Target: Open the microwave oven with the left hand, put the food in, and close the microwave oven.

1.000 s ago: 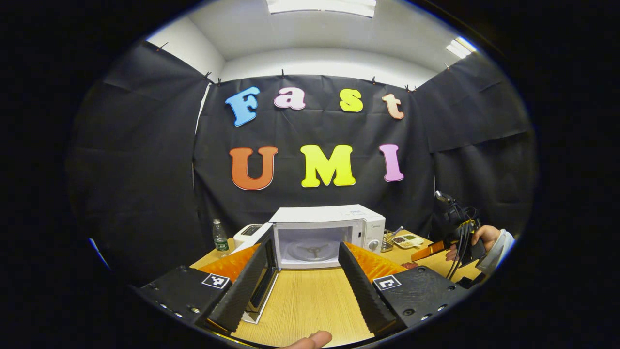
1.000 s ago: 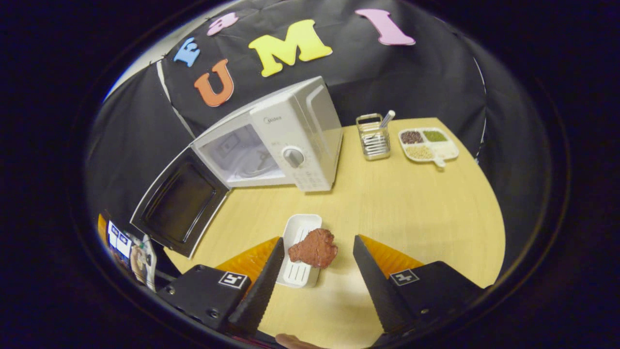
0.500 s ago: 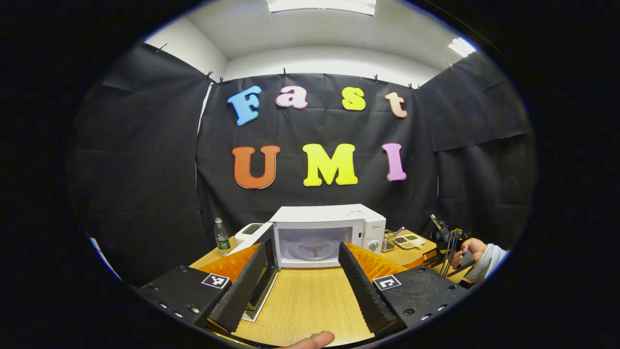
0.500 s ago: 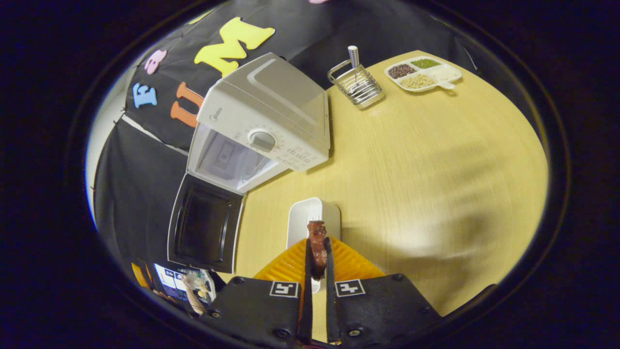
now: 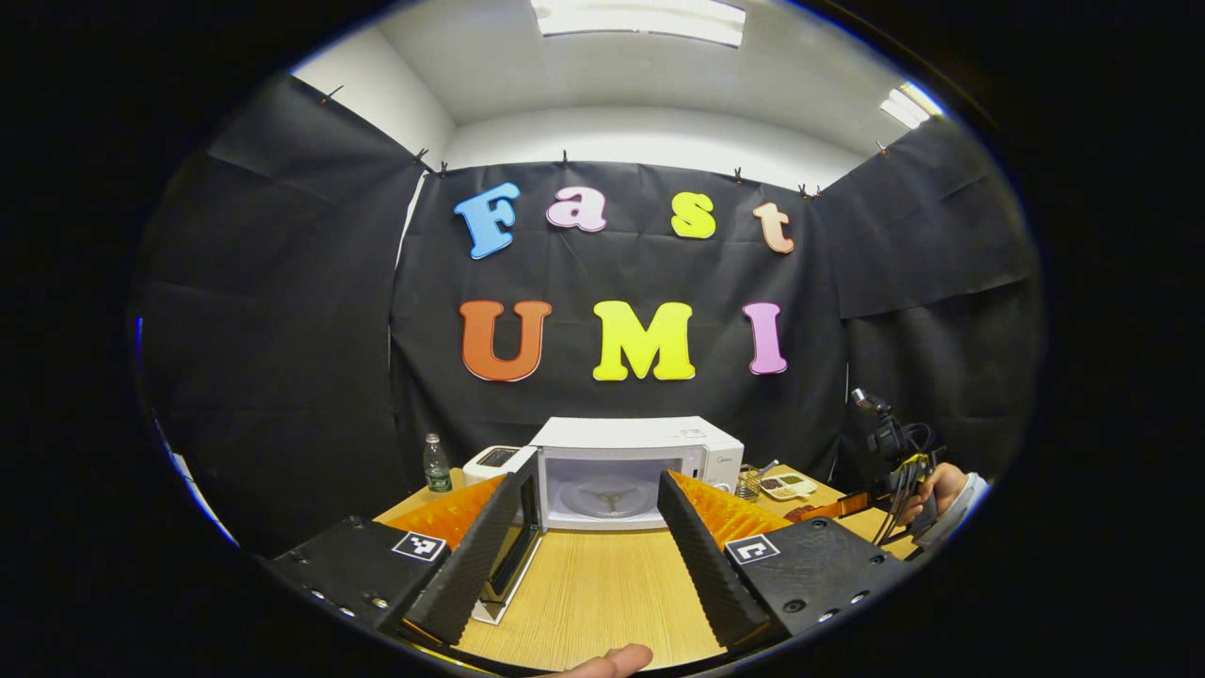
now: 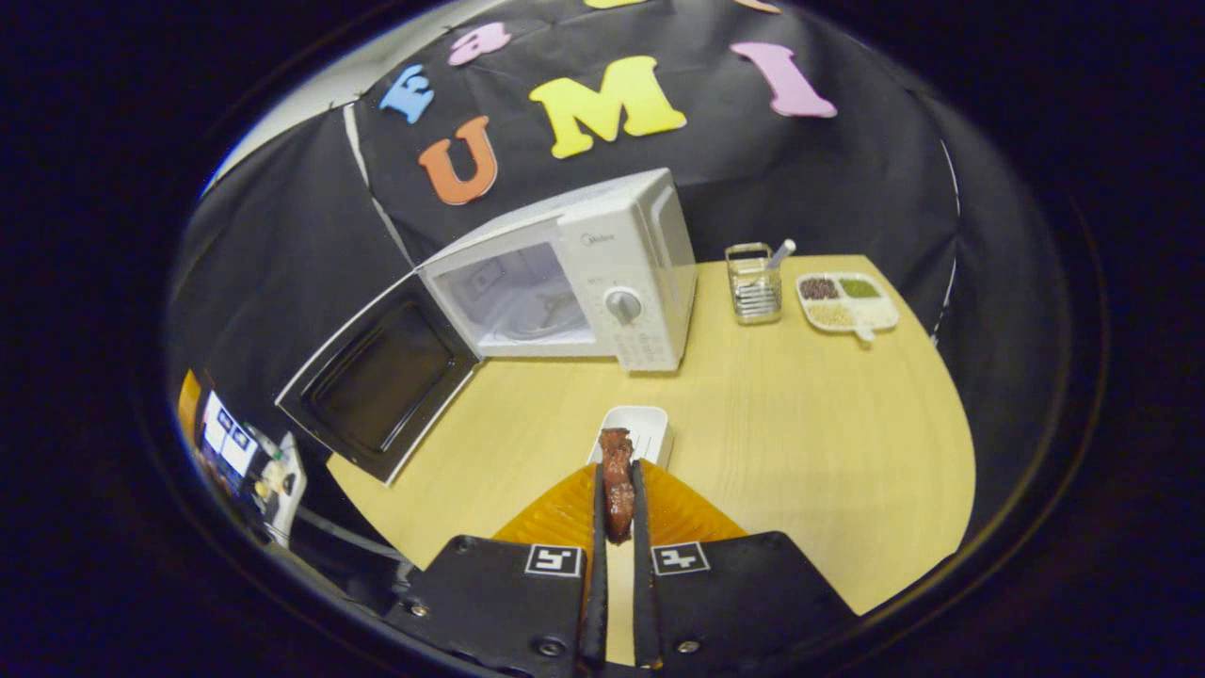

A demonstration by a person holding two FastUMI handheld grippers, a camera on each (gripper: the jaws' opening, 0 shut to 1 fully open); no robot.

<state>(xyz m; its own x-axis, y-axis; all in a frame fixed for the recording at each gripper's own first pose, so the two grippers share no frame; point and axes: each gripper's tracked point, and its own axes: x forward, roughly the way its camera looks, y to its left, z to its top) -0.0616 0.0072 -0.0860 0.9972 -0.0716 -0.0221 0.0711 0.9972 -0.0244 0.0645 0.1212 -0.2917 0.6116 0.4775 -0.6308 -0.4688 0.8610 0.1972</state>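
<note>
My right gripper point(image 6: 617, 490) has its two black ribbed fingers point(image 6: 597, 527) pressed together on the reddish-brown chunk of meat point(image 6: 617, 480), which stands up between them. It hangs above the light wooden table point(image 6: 800, 424). Just beyond the meat sits the small white rectangular plastic dish point(image 6: 642, 426), resting flat on the table and apart from the food.

Farther back and to the left in the right gripper view stands the white box-shaped microwave oven point(image 6: 602, 273). Its dark-windowed door point(image 6: 381, 377) is swung wide open to the left, so the pale cavity with its round turntable is exposed. To the right of the oven are a wire metal holder with a white-handled utensil point(image 6: 755, 281) and a white divided tray of dried beans and grains point(image 6: 845, 301), near each other at the far edge.

My left gripper point(image 5: 588, 527) is spread wide with nothing between its fingers, hovering over the table in front of the open oven. In the left gripper view a small clear plastic bottle with a green label point(image 5: 435, 464) stands left of the oven, and the person's hand point(image 5: 932, 490) shows far right, holding the other gripper.
</note>
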